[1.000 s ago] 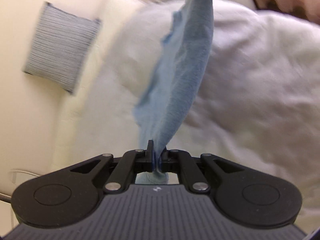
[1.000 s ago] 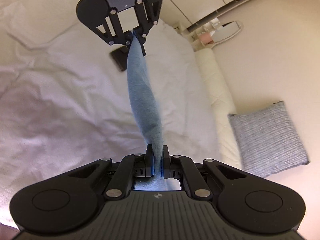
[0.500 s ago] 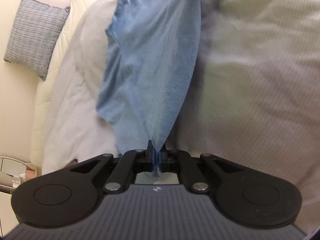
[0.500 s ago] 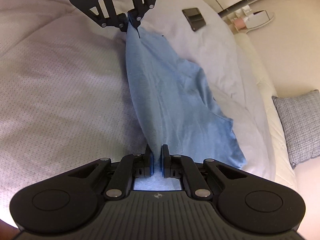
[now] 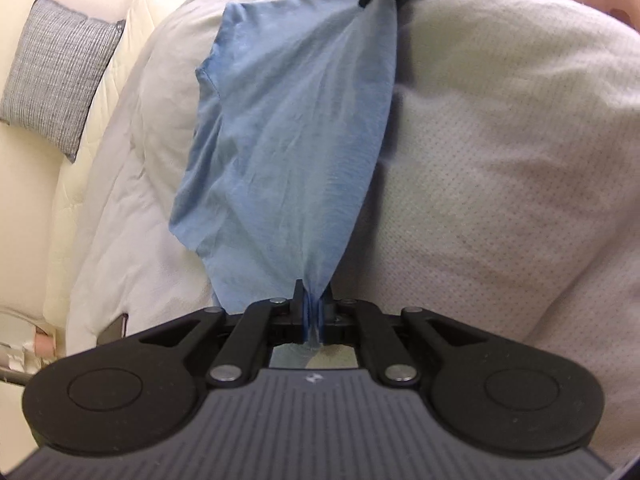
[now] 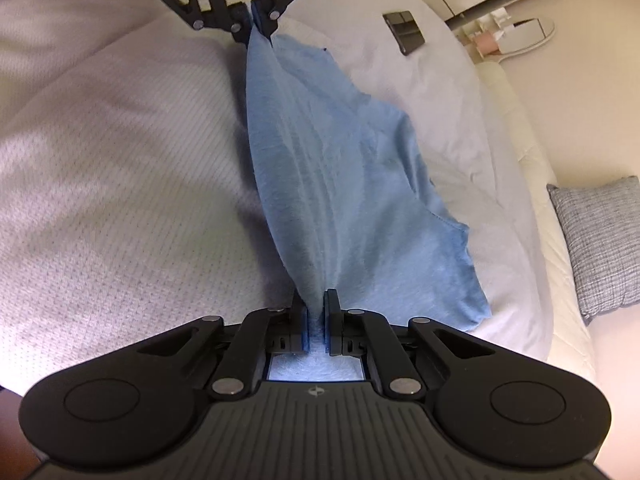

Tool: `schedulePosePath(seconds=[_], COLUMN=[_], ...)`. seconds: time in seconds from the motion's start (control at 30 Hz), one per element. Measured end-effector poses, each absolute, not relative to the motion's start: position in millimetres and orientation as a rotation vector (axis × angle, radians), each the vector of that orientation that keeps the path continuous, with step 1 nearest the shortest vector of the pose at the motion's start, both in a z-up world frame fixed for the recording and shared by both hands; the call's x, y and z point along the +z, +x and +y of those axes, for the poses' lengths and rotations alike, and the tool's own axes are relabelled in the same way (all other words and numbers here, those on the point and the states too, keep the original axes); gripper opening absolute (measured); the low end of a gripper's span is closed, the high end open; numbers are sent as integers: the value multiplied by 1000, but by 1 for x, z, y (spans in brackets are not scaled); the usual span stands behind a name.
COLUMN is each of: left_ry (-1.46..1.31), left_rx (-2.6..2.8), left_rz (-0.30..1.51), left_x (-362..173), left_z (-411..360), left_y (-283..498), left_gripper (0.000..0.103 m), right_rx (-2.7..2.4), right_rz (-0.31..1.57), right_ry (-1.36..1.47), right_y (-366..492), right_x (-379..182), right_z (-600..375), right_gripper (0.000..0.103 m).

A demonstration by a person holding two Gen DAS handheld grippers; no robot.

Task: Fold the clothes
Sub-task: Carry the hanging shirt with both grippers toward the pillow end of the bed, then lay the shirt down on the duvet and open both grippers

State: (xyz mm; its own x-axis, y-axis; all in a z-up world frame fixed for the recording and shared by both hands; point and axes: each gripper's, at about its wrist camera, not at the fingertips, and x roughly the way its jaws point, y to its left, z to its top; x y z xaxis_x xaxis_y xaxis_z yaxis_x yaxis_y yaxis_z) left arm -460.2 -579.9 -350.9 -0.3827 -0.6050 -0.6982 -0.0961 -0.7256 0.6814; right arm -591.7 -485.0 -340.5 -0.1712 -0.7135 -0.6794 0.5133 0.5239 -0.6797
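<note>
Bed with a white dotted duvet (image 6: pixel 120 168) fills both views; the blue T-shirt (image 5: pixel 288 140) is stretched over it between the left claw (image 5: pixel 313 312) and right claw (image 6: pixel 316 320), each clamped narrow on a bunched bit of cloth, with the rest draping toward the mattress edge. Risk, as I judge it: the thin pinches could slip under tension, or the loose sleeve side could fold under and wrinkle when laid down. A dark phone-like object (image 6: pixel 404 32) lies on the bed near the shirt, a grey cushion (image 5: pixel 56 80) sits on the floor beside the bed, and a small round side table (image 6: pixel 520 32) stands beyond.
</note>
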Motion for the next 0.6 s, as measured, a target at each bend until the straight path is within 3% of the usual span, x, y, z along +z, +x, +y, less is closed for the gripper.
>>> schedulePosePath(seconds=[0.23,0.37,0.53,0.6], left_ry=[1565,1518,1354,1261], left_rx=[-2158,-2122,-2037,-1999], left_rz=[-755,-407,66,239], left_x=[-335,-310,-272,-260], left_z=[-568,-560,-550,-548], left_y=[-436,-422,-411,-410], left_gripper=[8,10,30,37], right_rx=[-1124,-1164,-1300,-1380], right_rz=[1361,1339,1185,1091], right_ry=[-133,-30,188,308], right_y=[-595,-597,-602,-606], right_x=[-337,-325,-289,-273], right_z=[-465,-454,-448,-448], right_gripper=[18,22,41,44])
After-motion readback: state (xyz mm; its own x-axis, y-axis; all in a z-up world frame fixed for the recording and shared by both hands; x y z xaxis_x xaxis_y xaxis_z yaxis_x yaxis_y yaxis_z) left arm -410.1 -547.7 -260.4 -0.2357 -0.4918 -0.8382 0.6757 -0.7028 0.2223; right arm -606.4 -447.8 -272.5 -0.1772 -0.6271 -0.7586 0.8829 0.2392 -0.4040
